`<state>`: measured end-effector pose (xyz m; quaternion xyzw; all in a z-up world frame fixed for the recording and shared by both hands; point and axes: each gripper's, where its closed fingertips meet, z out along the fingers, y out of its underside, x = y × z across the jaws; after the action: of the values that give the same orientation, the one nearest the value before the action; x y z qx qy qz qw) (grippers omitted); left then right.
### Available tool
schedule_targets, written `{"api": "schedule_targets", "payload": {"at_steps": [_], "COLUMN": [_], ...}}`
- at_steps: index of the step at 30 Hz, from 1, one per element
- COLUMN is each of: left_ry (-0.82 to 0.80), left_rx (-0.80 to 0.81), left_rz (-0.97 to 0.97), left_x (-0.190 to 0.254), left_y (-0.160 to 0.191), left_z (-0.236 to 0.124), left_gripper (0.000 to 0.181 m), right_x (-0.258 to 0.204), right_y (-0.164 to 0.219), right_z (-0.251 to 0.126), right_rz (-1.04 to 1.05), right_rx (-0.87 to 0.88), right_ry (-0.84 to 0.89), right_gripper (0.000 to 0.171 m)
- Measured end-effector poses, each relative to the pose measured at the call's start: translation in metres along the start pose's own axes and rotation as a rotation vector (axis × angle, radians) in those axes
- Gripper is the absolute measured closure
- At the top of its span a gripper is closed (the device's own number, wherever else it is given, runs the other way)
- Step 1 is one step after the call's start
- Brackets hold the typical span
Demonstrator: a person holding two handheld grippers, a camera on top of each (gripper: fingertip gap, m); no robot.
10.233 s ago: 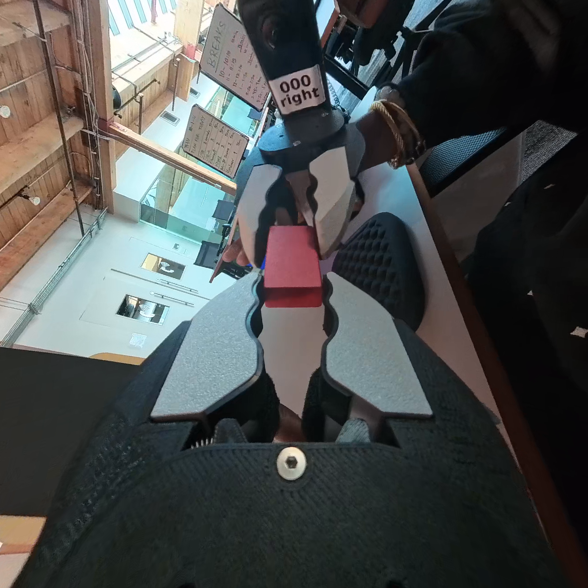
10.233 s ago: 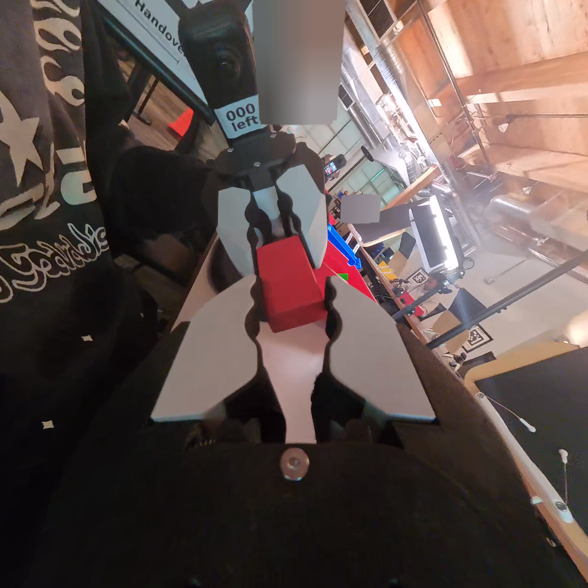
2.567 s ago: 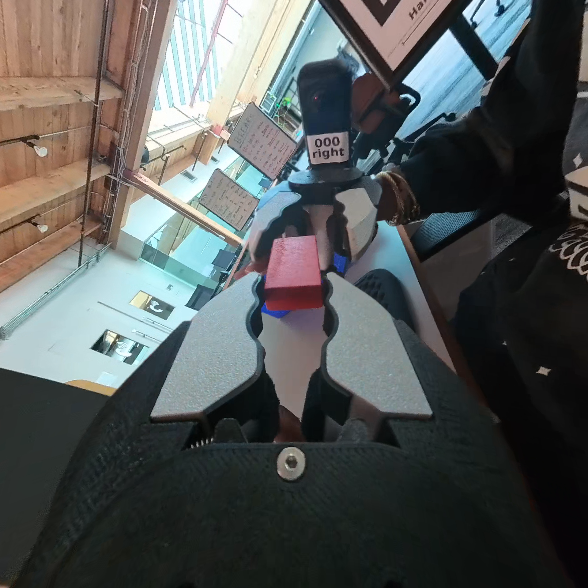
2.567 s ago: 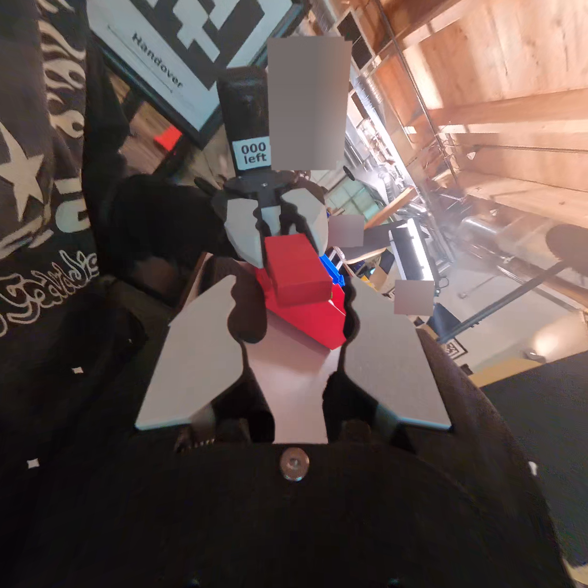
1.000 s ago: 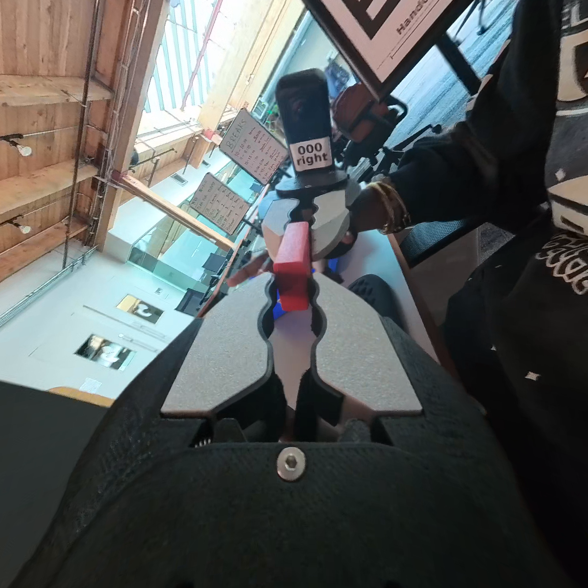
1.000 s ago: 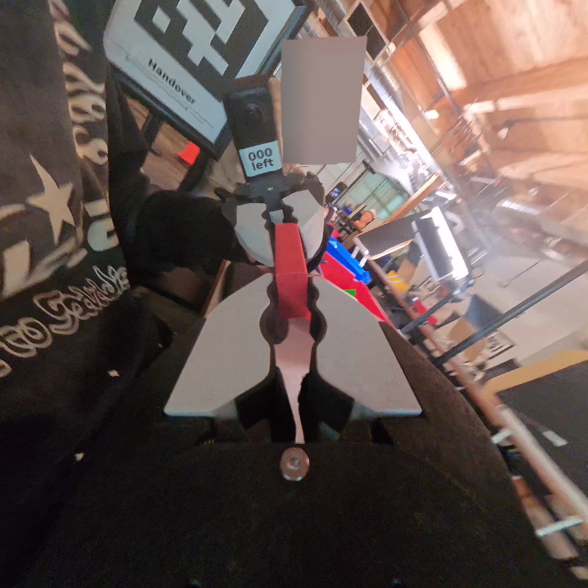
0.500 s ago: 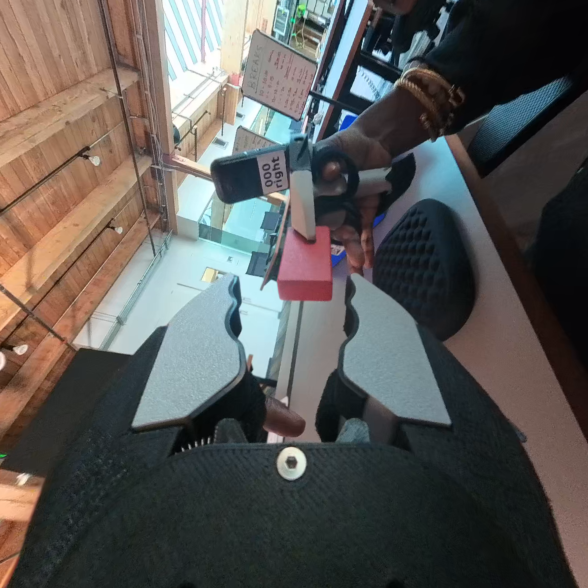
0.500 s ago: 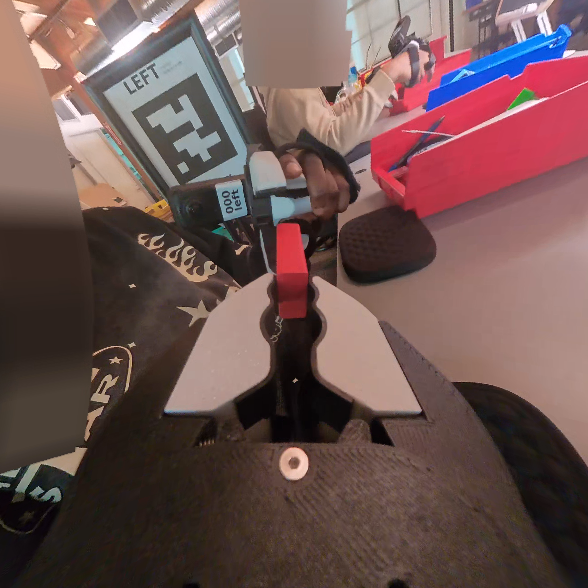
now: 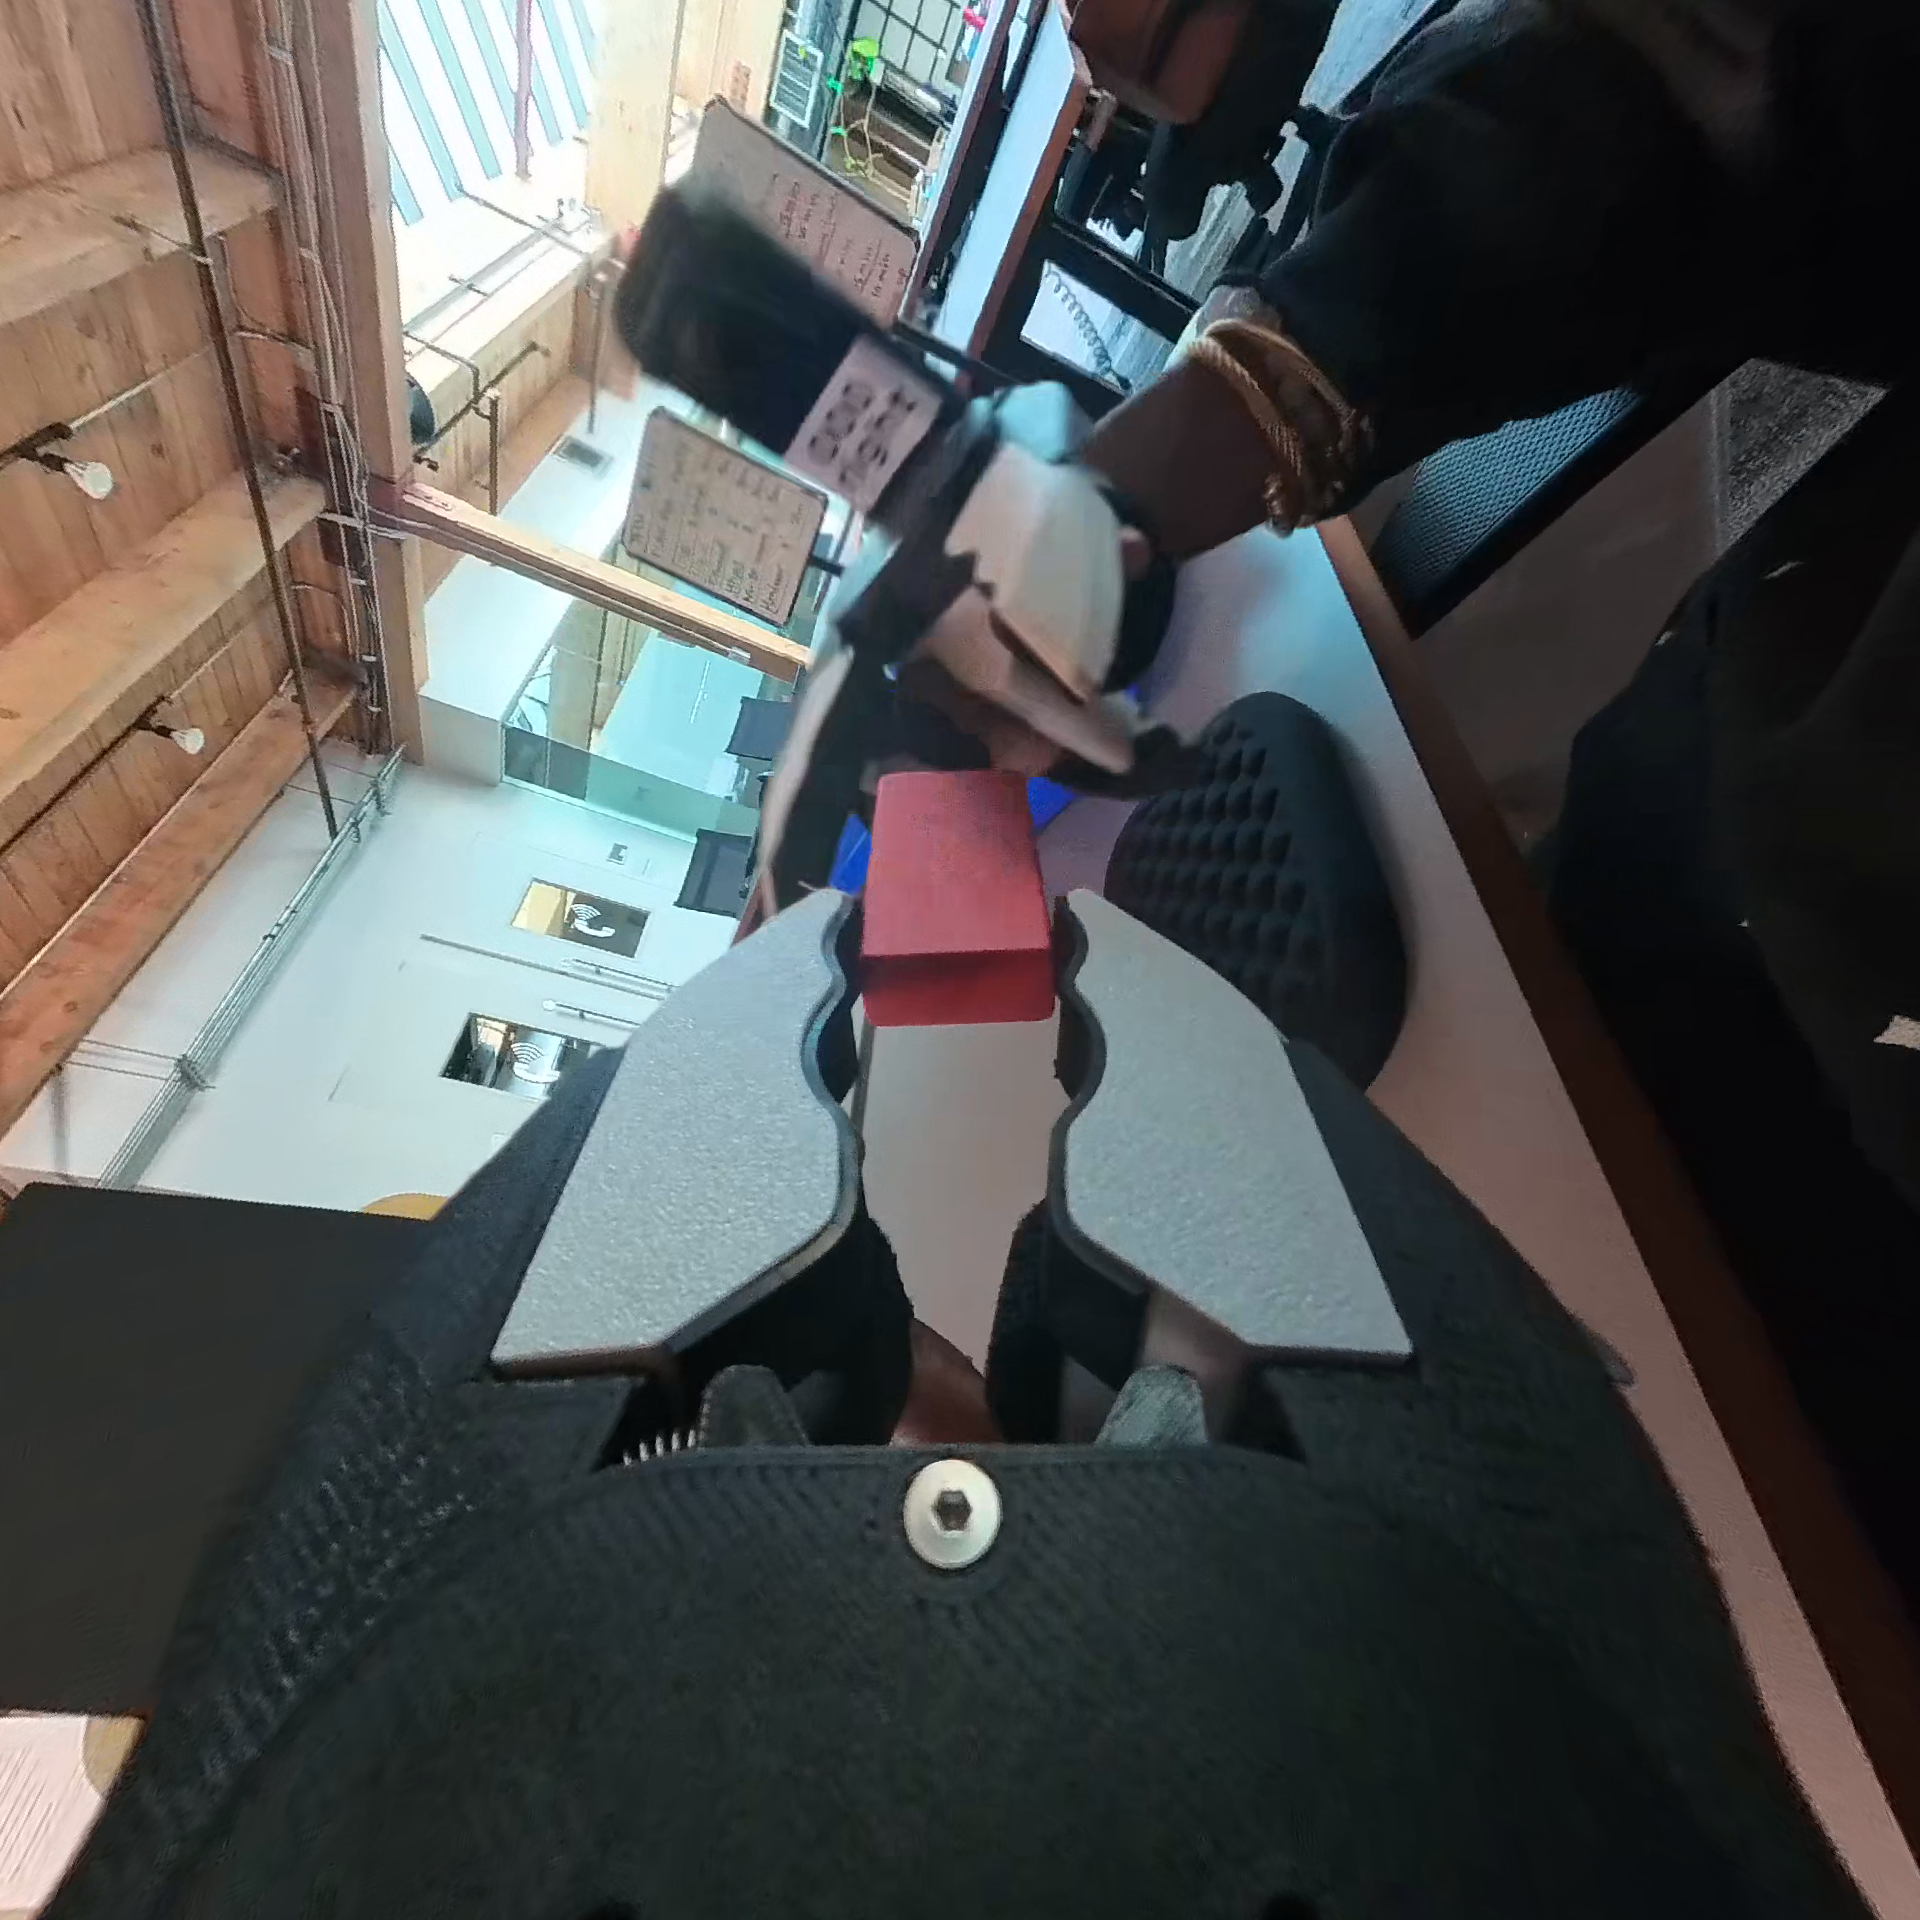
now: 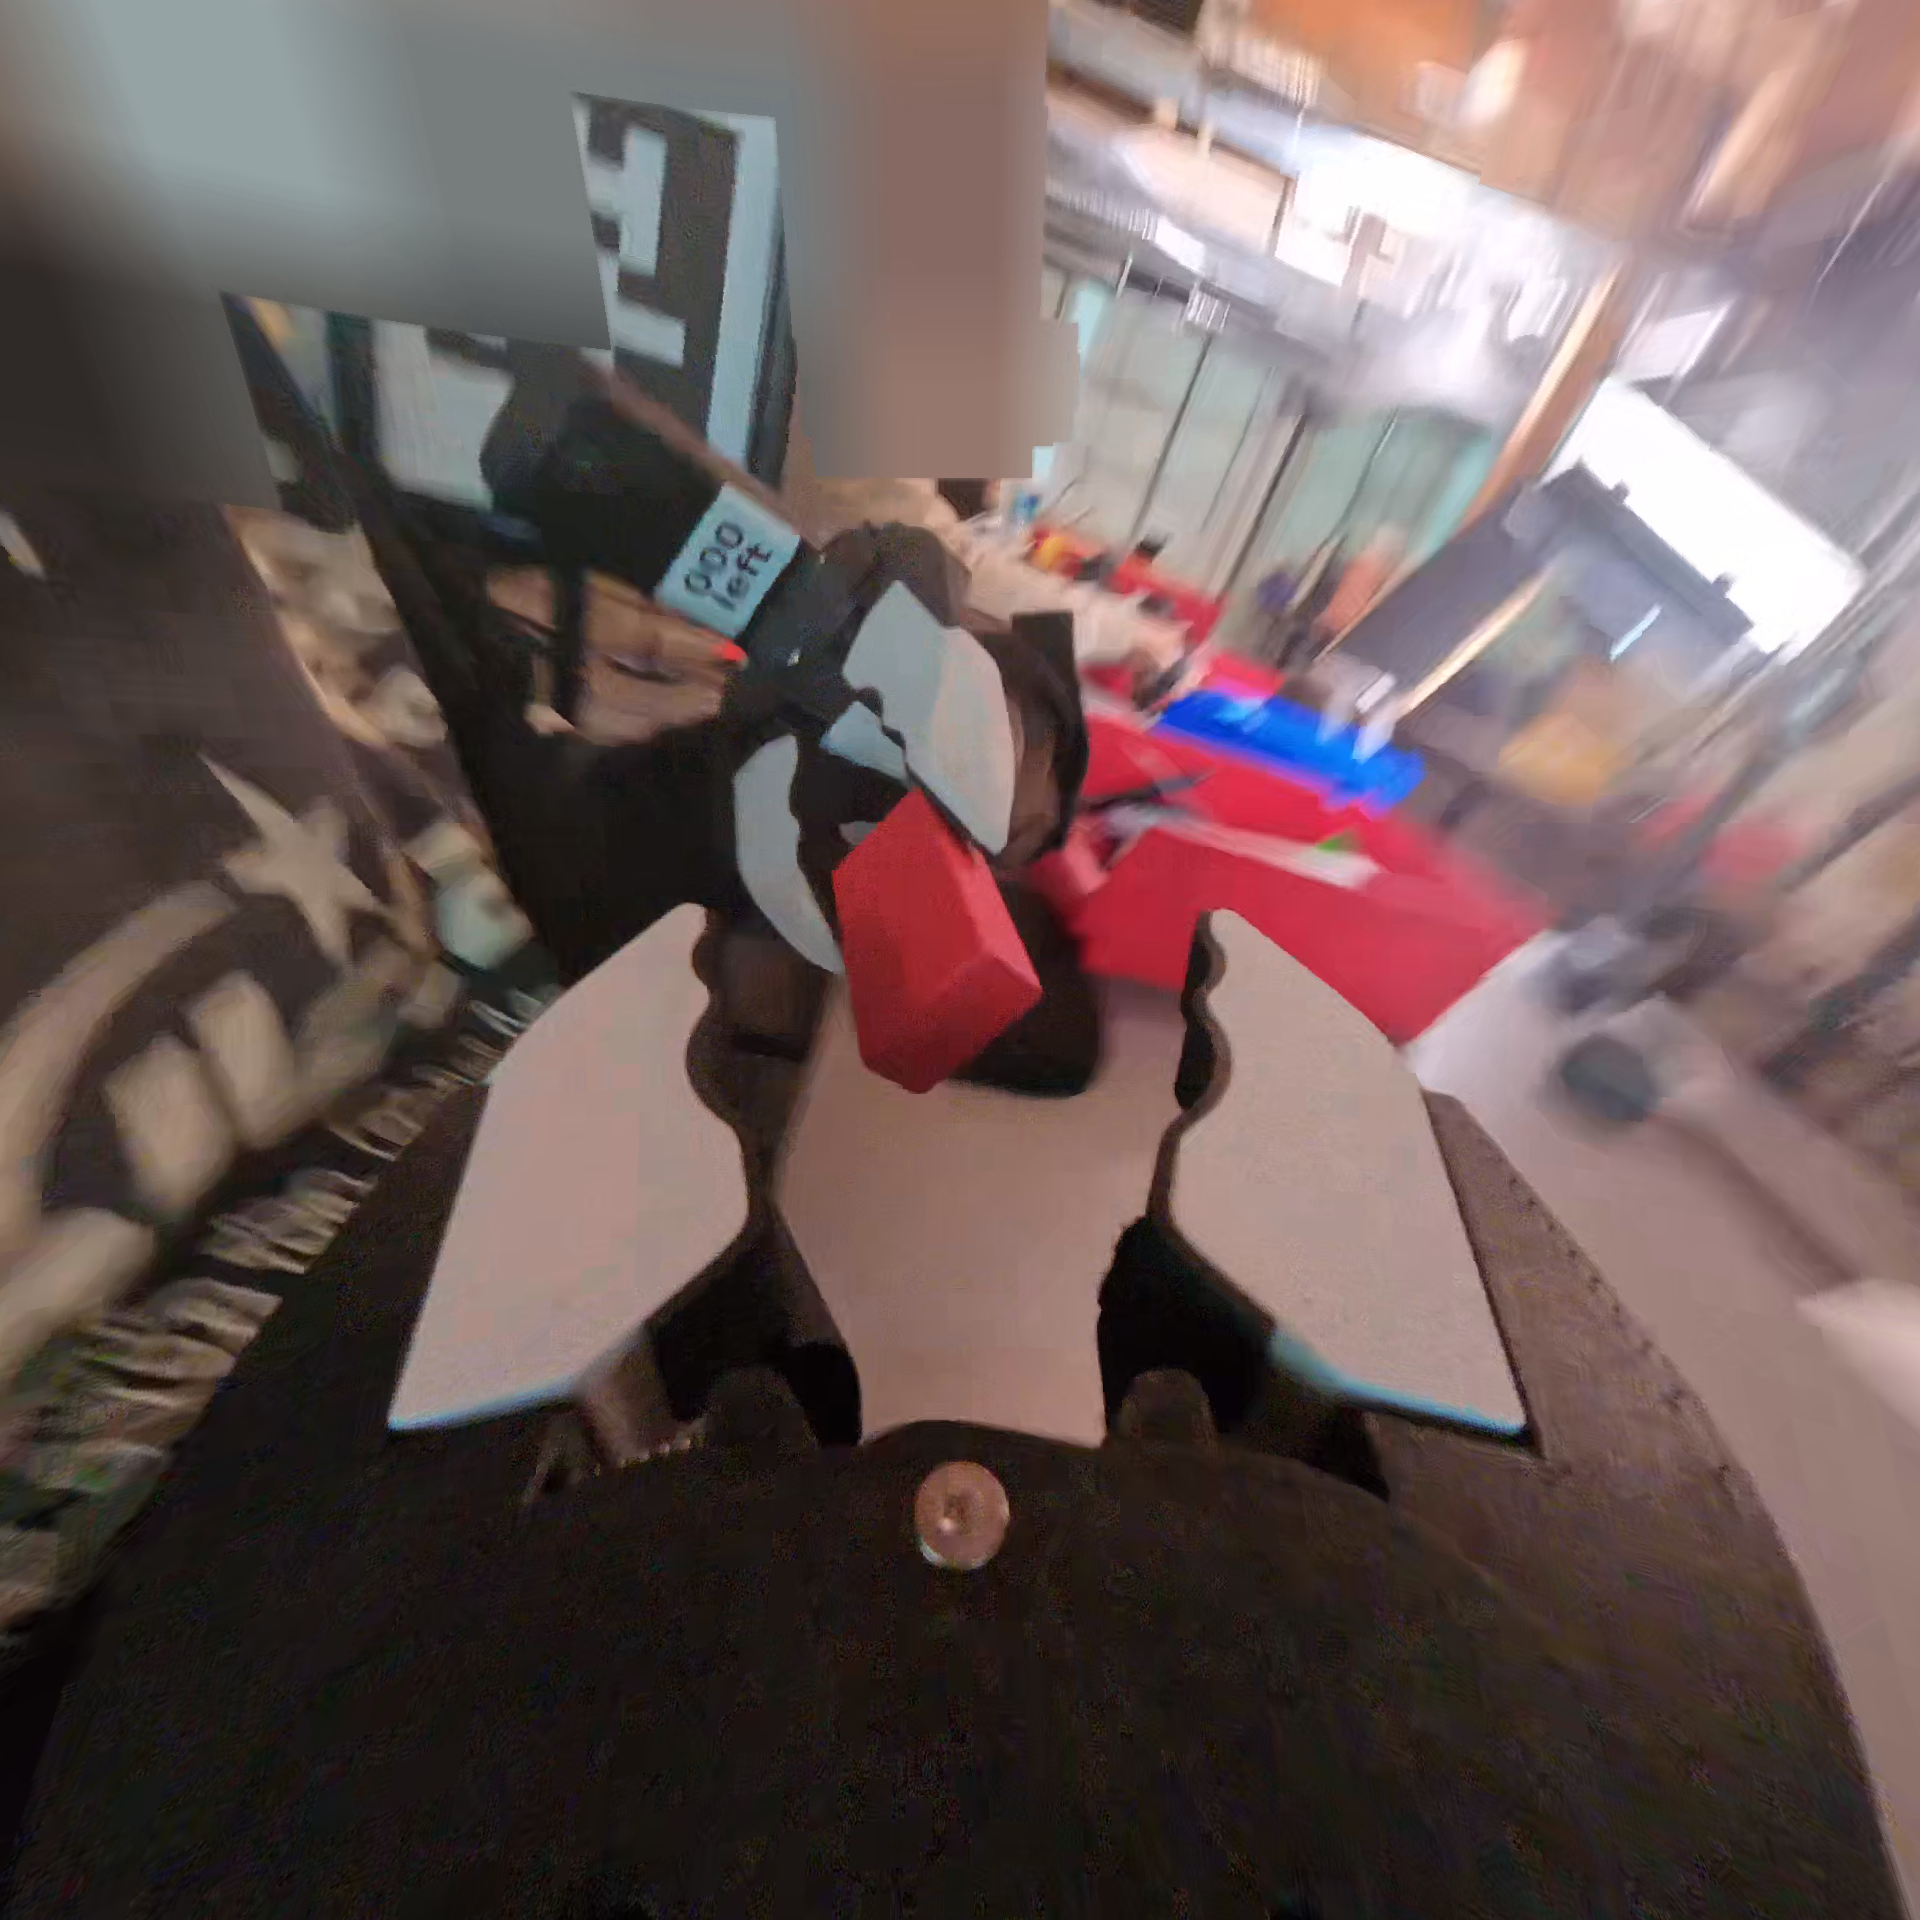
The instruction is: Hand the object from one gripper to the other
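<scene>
A red rectangular block (image 9: 951, 883) sits between the tips of my left gripper (image 9: 956, 930), which is shut on it and holds it in the air. My right gripper (image 9: 966, 665) shows blurred just beyond the block, its jaws apart and off the block. In the right wrist view my right gripper (image 10: 951, 920) is wide open and empty. The block (image 10: 935, 966) hangs there in front of it, tilted, pinched by my left gripper (image 10: 894, 883).
A black dimpled pad (image 9: 1257, 883) lies on the pale table (image 9: 1455, 1195). Red bins (image 10: 1299, 914) and a blue bin (image 10: 1288, 748) stand farther back. The person's dark printed clothing (image 10: 208, 935) fills the left side.
Half a second ago my right gripper held the block and my left was open. Now my left gripper has shut on it and my right has opened and drawn back.
</scene>
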<state>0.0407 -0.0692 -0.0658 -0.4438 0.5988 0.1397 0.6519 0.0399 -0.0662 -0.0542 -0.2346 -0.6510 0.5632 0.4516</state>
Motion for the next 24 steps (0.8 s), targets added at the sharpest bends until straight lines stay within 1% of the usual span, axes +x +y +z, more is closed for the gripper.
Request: {"api": "schedule_targets", "payload": {"at_steps": [2,4,7,8,10,12,15,17,20,24], "left_ry": [0.008,0.014,0.016,0.018,0.031,0.033,0.022,-0.014,-0.052,-0.078], "left_rx": [-0.003,0.008,0.015,0.019,0.025,0.034,0.041,0.032,-0.010,-0.006], "left_rz": [0.000,-0.010,-0.013,-0.015,-0.019,-0.028,-0.034,-0.001,0.063,0.131], "left_x": [0.001,0.002,0.002,0.002,0.004,0.004,0.004,0.001,-0.003,-0.004], "left_y": [0.000,-0.002,-0.005,-0.005,-0.007,-0.008,-0.008,-0.006,0.001,0.000], "left_z": [0.000,0.000,0.000,0.000,0.000,0.000,0.002,0.003,0.002,0.001], "left_gripper": [0.147,0.147,0.147,0.147,0.147,0.147,0.147,0.142,0.129,0.132], "right_x": [-0.001,-0.007,-0.008,-0.008,-0.006,-0.008,-0.007,-0.005,0.003,-0.009], "right_y": [0.001,0.004,0.010,0.012,0.011,0.011,0.014,0.014,0.018,0.030], "right_z": [-0.001,0.001,0.005,0.006,0.007,0.006,0.004,0.003,-0.001,-0.007], "right_rz": [-0.345,-0.505,-0.616,-0.635,-0.641,-0.632,-0.573,-0.441,-0.110,0.368], "right_rx": [-0.026,-0.065,-0.115,-0.127,-0.126,-0.128,-0.158,-0.166,-0.203,-0.315], "right_ry": [0.074,0.081,0.101,0.106,0.121,0.106,0.087,0.078,0.059,-0.086], "right_gripper": [0.093,0.097,0.106,0.112,0.134,0.135,0.135,0.135,0.136,0.135]}}
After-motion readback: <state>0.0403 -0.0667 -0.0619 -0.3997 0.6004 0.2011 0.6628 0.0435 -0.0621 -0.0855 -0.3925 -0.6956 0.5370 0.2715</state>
